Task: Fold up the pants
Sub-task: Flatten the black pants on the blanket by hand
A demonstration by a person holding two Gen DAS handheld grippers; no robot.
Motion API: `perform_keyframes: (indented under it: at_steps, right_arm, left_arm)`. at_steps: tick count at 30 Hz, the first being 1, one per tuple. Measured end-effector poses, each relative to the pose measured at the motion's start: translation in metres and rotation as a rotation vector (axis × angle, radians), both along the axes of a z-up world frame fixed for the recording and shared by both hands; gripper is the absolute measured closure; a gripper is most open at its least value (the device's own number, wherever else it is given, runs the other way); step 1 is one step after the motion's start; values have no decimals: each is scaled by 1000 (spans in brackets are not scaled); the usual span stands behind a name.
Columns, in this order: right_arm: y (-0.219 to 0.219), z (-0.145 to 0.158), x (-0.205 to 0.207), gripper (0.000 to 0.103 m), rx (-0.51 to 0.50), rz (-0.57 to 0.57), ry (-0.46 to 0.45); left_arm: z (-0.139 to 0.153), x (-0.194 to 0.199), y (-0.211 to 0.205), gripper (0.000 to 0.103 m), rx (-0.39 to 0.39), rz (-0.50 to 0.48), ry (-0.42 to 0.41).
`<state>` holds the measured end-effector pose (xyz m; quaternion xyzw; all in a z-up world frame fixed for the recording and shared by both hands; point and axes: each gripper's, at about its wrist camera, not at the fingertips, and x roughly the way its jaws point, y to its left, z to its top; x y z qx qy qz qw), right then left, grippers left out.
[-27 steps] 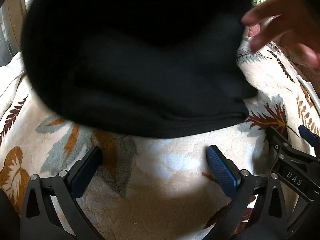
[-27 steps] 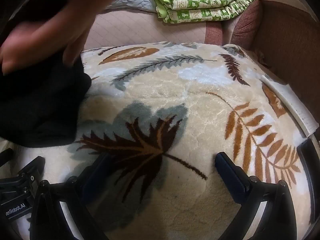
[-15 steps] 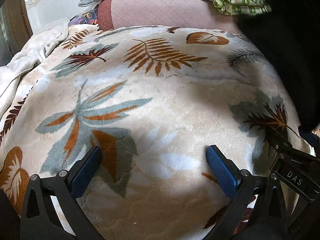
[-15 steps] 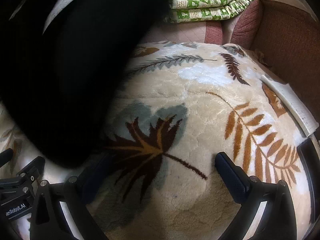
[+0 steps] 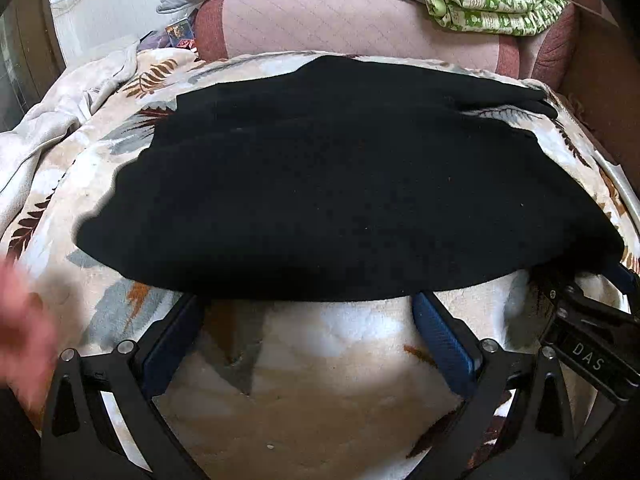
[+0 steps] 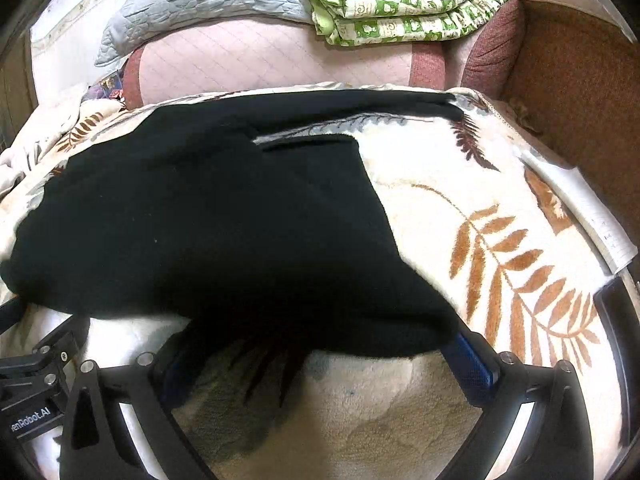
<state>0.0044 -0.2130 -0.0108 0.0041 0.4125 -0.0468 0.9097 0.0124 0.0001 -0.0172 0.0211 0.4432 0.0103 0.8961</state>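
Black pants (image 5: 344,200) lie spread on the leaf-print blanket (image 5: 328,360). Their near edge hides the fingertips of both wide-open hand-held grippers, left (image 5: 308,308) and right (image 6: 320,344), holding nothing. A blurry hand (image 5: 20,328) shows at left.

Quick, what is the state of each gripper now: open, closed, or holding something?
Left gripper: open, holding nothing.
Right gripper: open, holding nothing; black pants lie just ahead.
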Motion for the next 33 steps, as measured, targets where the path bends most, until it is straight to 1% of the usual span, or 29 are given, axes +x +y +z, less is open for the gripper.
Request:
perform_keyframes:
  at_steps: [5, 7, 11, 14, 19, 21, 23, 24, 25, 28, 29, 30, 33]
  right_arm:
    - [1, 0, 3, 0, -5, 0, 8]
    - [-1, 0, 3, 0, 6, 1, -5]
    - [4, -1, 1, 0, -19, -1, 5]
    - [3, -1, 3, 0, -4, -2, 5]
    - [3, -1, 3, 0, -9, 0, 9]
    - [3, 1, 0, 0, 19, 22, 6]
    - [1, 4, -4, 0, 50, 52, 1]
    - [-1, 7, -5, 0, 53, 50, 31]
    - [-4, 8, -7, 0, 79, 39, 48]
    - [-12, 21, -17, 0, 213, 23, 74]
    - [-14, 28, -22, 0, 245, 32, 64]
    - [-14, 34, -25, 0, 255, 35, 59]
    - [-10, 49, -33, 0, 205, 50, 13]
  left_arm:
    - [0, -3, 0, 0, 1, -1, -2]
    - [0, -4, 0, 0, 1, -1, -2]
    - [0, -2, -1, 0, 2, 0, -1]
    - [0, -1, 0, 0, 5, 0, 0]
    - [2, -1, 0, 0, 3, -1, 30]
    - [5, 0, 0, 0, 2, -21, 69]
    - [9, -3, 3, 0, -16, -44, 94]
    - [12, -6, 6, 0, -22, -46, 93]
    - [16, -10, 9, 0, -25, -41, 80]
    - [30, -21, 16, 0, -41, -30, 43]
    - [36, -25, 20, 0, -50, -31, 31]
    - [40, -26, 23, 0, -53, -34, 25]
    - [49, -26, 30, 0, -52, -31, 20]
